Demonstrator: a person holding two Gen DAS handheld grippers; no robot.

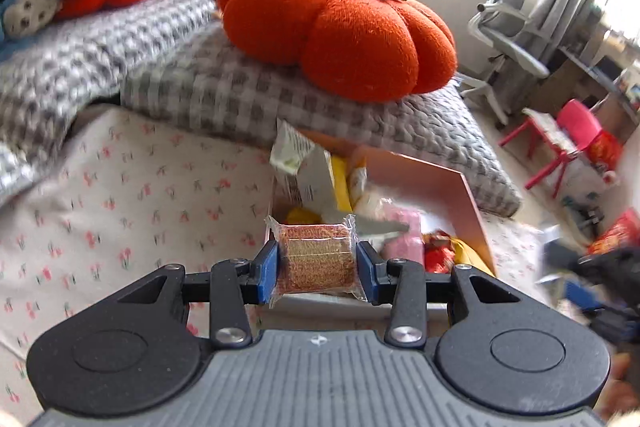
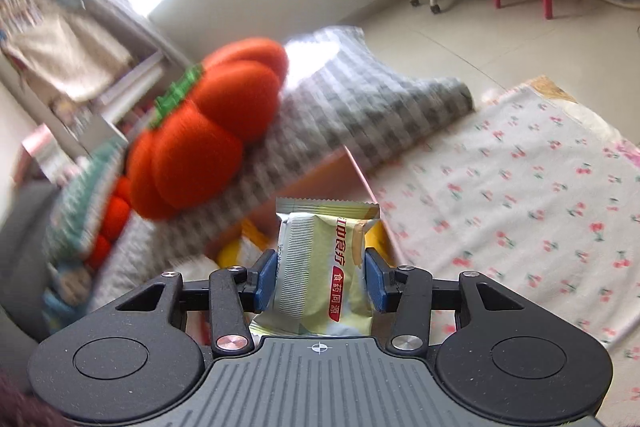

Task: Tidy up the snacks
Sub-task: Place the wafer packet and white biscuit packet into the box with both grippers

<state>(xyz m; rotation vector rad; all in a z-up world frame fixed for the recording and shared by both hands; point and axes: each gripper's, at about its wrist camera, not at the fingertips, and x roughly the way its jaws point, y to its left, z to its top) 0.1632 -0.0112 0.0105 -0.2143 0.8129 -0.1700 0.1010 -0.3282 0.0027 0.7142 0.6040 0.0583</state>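
My left gripper (image 1: 317, 267) is shut on a clear-wrapped brown cake bar (image 1: 316, 259) and holds it over the near edge of a pink box (image 1: 468, 203) filled with several snack packets (image 1: 348, 183). My right gripper (image 2: 320, 279) is shut on a pale green snack packet (image 2: 320, 267) with red Chinese lettering, held above the same pink box (image 2: 360, 171), whose inside shows yellow packets (image 2: 240, 247). The right gripper also shows blurred at the right edge of the left wrist view (image 1: 600, 283).
The box lies on a bed with a cherry-print sheet (image 1: 132, 195). A grey checked blanket (image 1: 224, 91) and an orange pumpkin cushion (image 1: 340, 27) lie behind it. An office chair (image 1: 508, 27) and a red child's chair (image 1: 568, 143) stand on the floor beyond.
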